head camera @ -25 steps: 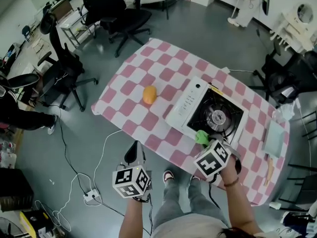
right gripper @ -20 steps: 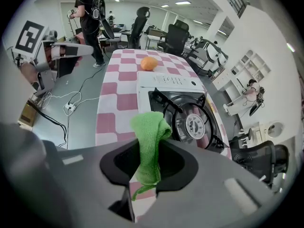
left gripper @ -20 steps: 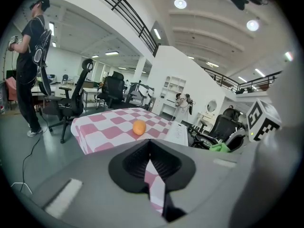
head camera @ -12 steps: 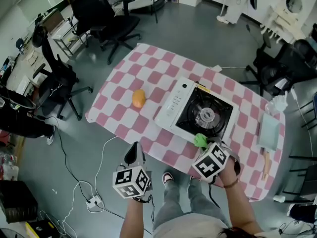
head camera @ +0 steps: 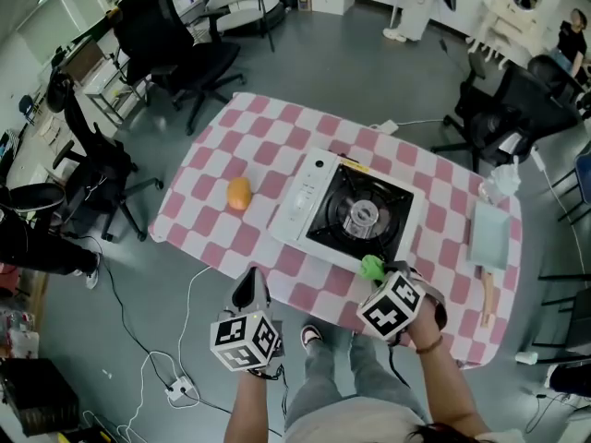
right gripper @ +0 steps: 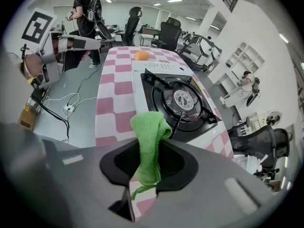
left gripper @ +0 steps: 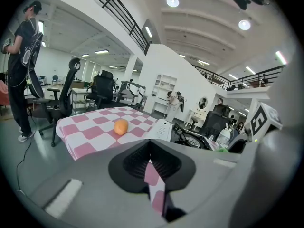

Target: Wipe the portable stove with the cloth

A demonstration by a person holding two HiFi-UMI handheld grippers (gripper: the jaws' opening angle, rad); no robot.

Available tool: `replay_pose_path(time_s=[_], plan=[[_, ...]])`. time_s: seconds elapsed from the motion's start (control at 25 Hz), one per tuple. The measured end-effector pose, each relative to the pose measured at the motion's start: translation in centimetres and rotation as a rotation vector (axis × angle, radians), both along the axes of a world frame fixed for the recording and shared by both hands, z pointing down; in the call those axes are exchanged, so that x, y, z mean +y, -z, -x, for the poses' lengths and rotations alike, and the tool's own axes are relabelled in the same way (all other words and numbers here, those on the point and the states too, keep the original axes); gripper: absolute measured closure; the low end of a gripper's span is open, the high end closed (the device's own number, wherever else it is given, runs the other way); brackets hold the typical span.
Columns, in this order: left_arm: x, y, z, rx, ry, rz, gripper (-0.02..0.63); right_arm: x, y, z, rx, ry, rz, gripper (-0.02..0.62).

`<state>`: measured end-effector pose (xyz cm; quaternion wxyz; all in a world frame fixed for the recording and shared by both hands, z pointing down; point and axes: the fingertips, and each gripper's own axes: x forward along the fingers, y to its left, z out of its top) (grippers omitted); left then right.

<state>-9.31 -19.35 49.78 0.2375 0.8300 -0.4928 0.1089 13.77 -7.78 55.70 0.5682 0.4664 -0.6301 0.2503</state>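
The portable stove [head camera: 355, 215], white with a black burner top, stands mid-table on the pink checked cloth. My right gripper [head camera: 376, 270] is shut on a green cloth [head camera: 372, 266], which hangs just at the stove's near edge. In the right gripper view the green cloth [right gripper: 148, 141] sticks up from between the jaws, with the stove [right gripper: 178, 101] right beyond it. My left gripper [head camera: 249, 282] hangs off the table's near-left edge, above the floor. Its jaws, in the left gripper view [left gripper: 151, 164], are shut with nothing in them. The stove [left gripper: 190, 137] lies ahead to the right.
An orange fruit [head camera: 238, 193] lies on the table left of the stove. A pale flat tray [head camera: 488, 233], a clear bottle [head camera: 499, 185] and a wooden-handled tool [head camera: 487, 295] are at the right end. Office chairs [head camera: 185, 44] and floor cables [head camera: 175, 386] surround the table.
The head view has shifted, so the table now sits further left and lower in the picture. The right gripper still holds the cloth at the stove's near edge. The left gripper has barely moved.
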Motion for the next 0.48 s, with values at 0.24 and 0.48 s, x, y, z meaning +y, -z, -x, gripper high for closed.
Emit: replay_pose_path(time_s=[0.24, 0.48], plan=[[0.3, 0.4, -2.2, 0.002, -0.037, -0.006, 0.606, 1.6, -0.1, -1.5, -0.007, -0.028, -0.001, 0.505], [0.8, 0.5, -4.2, 0.001, -0.07, -0.007, 0.605, 3.3, -0.2, -2.9, -0.022, -0.052, -0.003, 0.505]])
